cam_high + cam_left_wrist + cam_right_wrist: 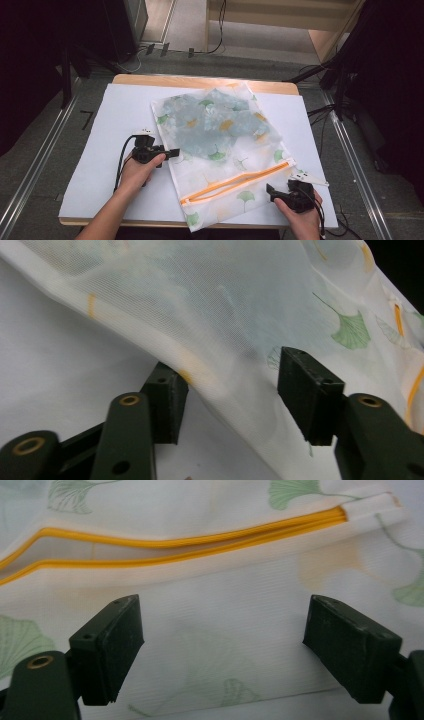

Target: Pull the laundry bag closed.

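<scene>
A white mesh bag (pixel 225 165) printed with green and orange leaves lies flat on the white-covered table (pixel 115 130). A blue-grey garment (pixel 220 125) shows through its far half. An orange zipper (pixel 235 181) crosses the near half, its two sides standing slightly apart (pixel 165 547). My left gripper (pixel 174 152) is open at the bag's left edge, and the mesh hem (pixel 200 375) runs across the gap between its jaws (pixel 235 395). My right gripper (pixel 270 190) is open at the bag's near right corner, jaws spread over the mesh (pixel 220 650) just below the zipper.
The wooden table edge (pixel 200 80) shows at the far side. Metal floor rails (pixel 35 165) run along both sides. Cables and black stands (pixel 330 75) sit on the floor beyond the table. White table cover lies bare to the left of the bag.
</scene>
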{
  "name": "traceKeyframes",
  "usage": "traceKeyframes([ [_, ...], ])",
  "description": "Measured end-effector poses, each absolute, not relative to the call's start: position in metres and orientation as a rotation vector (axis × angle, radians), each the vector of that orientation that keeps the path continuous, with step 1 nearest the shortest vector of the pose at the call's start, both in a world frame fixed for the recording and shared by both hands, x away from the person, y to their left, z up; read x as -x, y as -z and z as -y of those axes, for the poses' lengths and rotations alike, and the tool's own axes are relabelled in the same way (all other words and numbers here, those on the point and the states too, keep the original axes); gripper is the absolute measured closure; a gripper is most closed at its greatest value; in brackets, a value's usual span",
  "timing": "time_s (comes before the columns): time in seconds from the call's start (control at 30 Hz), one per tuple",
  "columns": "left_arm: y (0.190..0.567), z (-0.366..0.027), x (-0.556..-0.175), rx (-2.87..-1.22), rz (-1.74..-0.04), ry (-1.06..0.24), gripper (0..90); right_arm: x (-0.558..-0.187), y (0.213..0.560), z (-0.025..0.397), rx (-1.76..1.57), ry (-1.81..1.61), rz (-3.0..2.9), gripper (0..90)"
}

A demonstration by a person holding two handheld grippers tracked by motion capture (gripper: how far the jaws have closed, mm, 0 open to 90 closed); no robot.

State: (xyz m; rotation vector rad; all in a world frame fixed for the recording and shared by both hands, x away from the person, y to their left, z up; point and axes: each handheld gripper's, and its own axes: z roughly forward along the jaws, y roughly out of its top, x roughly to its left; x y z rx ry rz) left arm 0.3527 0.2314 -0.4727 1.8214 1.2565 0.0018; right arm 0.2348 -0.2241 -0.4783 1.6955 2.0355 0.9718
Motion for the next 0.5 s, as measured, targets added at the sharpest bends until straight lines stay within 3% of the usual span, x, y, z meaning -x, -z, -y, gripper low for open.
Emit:
traceKeyframes([
  [0.1,0.474,-0.232,-0.355,-1.819,-1.261,0.012,67.7,-0.232,0.479,0.215,-1.641,-0.960,-2.076,14.3],
  [0.3,0.473,-0.229,-0.356,-1.888,-1.238,0.030,89.2,-0.222,0.471,0.186,-1.431,-1.145,-2.196,14.4],
  [0.5,0.470,-0.218,-0.355,-1.972,-1.216,-0.067,90.0,-0.224,0.477,0.160,-1.384,-1.080,-2.231,22.1],
])
